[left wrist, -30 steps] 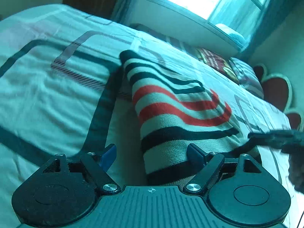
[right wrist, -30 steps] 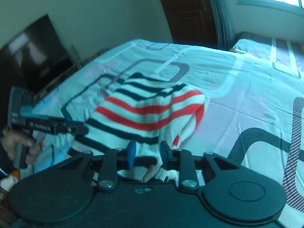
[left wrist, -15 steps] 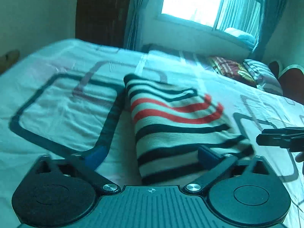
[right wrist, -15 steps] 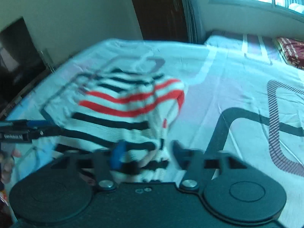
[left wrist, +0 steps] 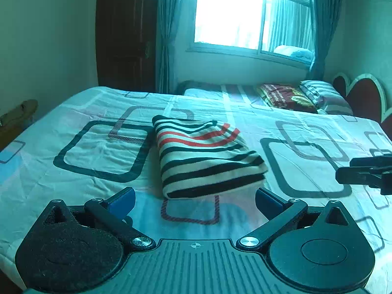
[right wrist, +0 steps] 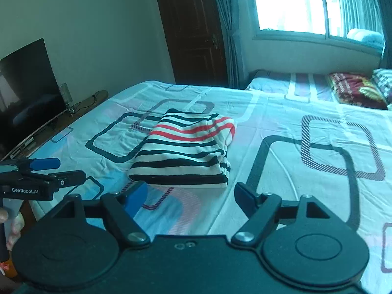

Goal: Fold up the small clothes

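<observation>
A striped garment [left wrist: 205,156] in white, black and red lies folded into a compact rectangle on the bed [left wrist: 73,152]; the right wrist view shows the striped garment [right wrist: 186,152] from its other side. My left gripper [left wrist: 194,199] hangs open in front of the garment's near edge, nothing between its fingers. My right gripper [right wrist: 189,193] is open too, just short of the folded edge and clear of the cloth. Each gripper shows in the other's view: the right one [left wrist: 365,174] at the right border, the left one [right wrist: 46,171] at the left border, held by a hand [right wrist: 14,223].
The bed sheet carries dark rounded-rectangle patterns. Pillows [left wrist: 289,95] and a heart-shaped headboard [left wrist: 362,95] lie at the far right. A dark television [right wrist: 27,88] stands on a low stand left of the bed. A door [right wrist: 196,29] and a curtained window [left wrist: 245,12] are behind.
Both grippers have let go of the garment, opened wide and drawn back and up from it. The garment now lies folded and farther away in both views.
</observation>
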